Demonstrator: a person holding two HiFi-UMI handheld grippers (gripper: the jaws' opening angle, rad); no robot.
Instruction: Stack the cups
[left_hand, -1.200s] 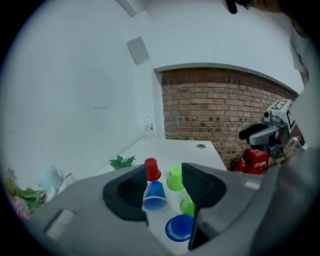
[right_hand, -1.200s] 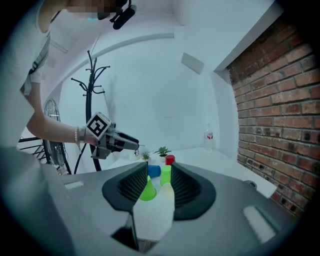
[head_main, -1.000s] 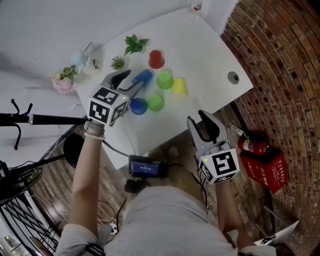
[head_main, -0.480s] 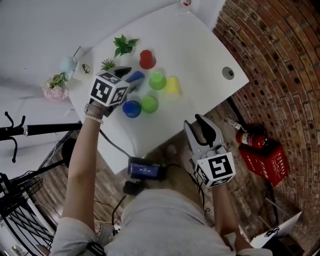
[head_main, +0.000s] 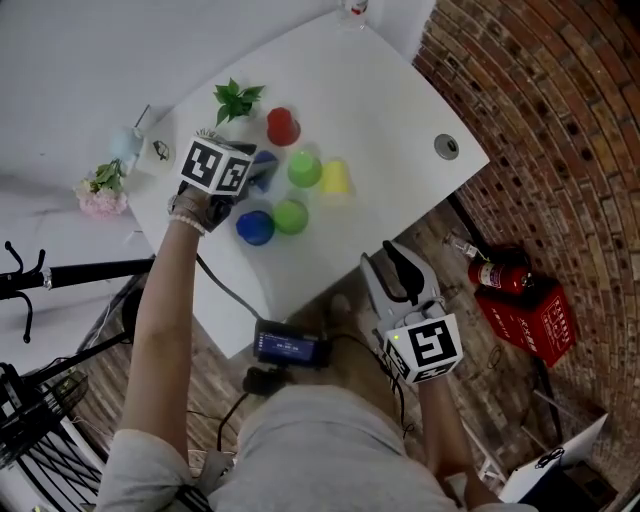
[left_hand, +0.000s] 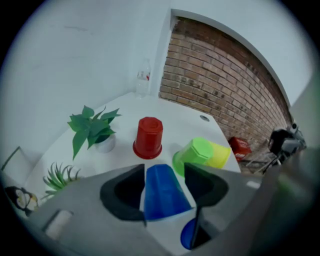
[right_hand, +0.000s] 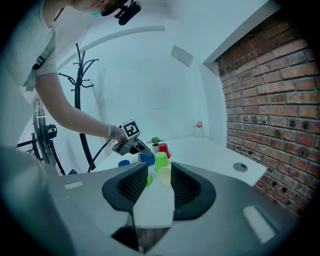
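Several upturned cups stand on the white table (head_main: 390, 100): red (head_main: 283, 125), green (head_main: 304, 168), yellow (head_main: 335, 177), a second green (head_main: 291, 215) and a second blue (head_main: 255, 227). My left gripper (head_main: 260, 168) reaches over the table, and a blue cup (left_hand: 165, 192) stands on the tabletop between its jaws. The jaws are spread around it and I see no squeeze on it. Beyond that blue cup are the red cup (left_hand: 149, 137), the green cup (left_hand: 194, 152) and the yellow cup (left_hand: 220, 154). My right gripper (head_main: 386, 256) hangs off the table's near edge, open and empty.
Two small potted plants (left_hand: 92, 127) (left_hand: 60, 177) stand left of the cups, and a clear bottle (left_hand: 143, 77) stands at the table's far corner. A round cable hole (head_main: 445, 147) is near the brick wall (head_main: 540, 120). A red fire extinguisher (head_main: 497, 277) lies on the floor.
My left gripper has moved forward over the table, and the blue cup now sits deeper between its jaws. The right gripper has stayed below the table's near edge.
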